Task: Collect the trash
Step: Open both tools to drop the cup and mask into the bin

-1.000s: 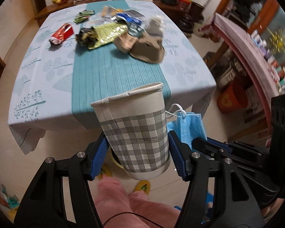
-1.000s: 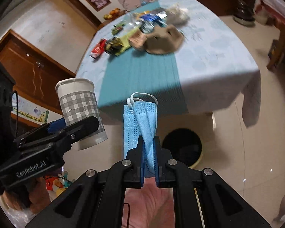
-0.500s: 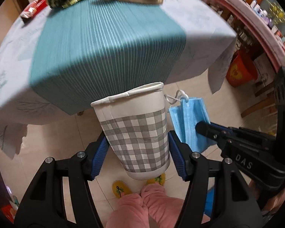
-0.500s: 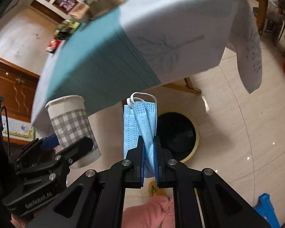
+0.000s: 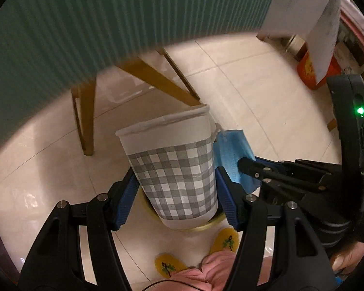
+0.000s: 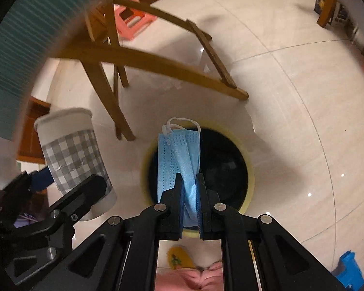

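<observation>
Fingers (image 5: 127, 194) of the left gripper (image 5: 174, 191) clamp a grey-checked paper cup (image 5: 172, 167) by its lower wall, blue pads on both sides, cup upright with its rim tipped slightly away. Fingers (image 6: 178, 189) of the right gripper (image 6: 189, 186) are closed narrow on a folded blue face mask (image 6: 178, 155); the mask stands up from the pinch, white ear loops at its top.

Left wrist view: the mask sits just beside the cup on its right, partly hidden behind it, with the right gripper reaching in from the right edge. Under the cup only a yellow arc of the trash bin (image 5: 206, 224) rim shows; the opening is hidden. Yellow slippers (image 5: 169, 265) and pink trouser legs (image 5: 206, 271) are at the bottom edge.

Right wrist view: the bin opening is plain here, dark and round with a yellow rim, on the tiled floor (image 6: 291, 126). The mask hangs over that opening. The cup is off to the left, beside the bin and not over it in this view. Wooden desk legs (image 6: 157, 65) cross above; the teal desk cloth (image 6: 9, 55) fills the upper left, blurred. A pink stool (image 6: 133, 20) stands beyond the legs, something blue (image 6: 349, 266) at the lower right.
</observation>
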Available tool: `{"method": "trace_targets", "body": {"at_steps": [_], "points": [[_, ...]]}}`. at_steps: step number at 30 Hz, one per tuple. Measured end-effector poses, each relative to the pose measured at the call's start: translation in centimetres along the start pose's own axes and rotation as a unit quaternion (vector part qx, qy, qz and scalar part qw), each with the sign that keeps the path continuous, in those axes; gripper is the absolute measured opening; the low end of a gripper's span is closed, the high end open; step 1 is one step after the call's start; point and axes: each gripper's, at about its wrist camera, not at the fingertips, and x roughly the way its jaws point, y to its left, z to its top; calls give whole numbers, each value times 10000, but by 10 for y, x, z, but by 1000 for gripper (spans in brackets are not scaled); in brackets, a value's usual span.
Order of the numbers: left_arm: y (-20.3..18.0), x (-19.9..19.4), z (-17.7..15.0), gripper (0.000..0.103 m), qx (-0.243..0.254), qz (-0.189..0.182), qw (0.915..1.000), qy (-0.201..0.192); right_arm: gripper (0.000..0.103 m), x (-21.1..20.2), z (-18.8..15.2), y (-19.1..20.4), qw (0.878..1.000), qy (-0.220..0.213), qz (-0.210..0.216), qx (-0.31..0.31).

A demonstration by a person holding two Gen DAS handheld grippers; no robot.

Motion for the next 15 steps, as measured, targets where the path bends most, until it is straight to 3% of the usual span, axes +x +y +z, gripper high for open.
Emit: {"method": "trace_targets", "body": {"at_steps": [4,6,7,9,15], "points": [[10,31,-4,66,68,-26,9999,105,19,36,2,-7,9999,128,-115,-18],[13,42,-7,67,139,-39,9997,200,39,46,-1,-13,9999,126,-36,-17],[10,46,-9,71,177,-24,9996,204,43,50,-4,-14,10000,87,-11,-10],[14,53,-12,84,193,83,9996,186,47,55,-5,-21,10000,76,24,48],[19,61,-14,85,-11,-12,9997,228,56,52,-2,-26,9999,2,83,85]]}}
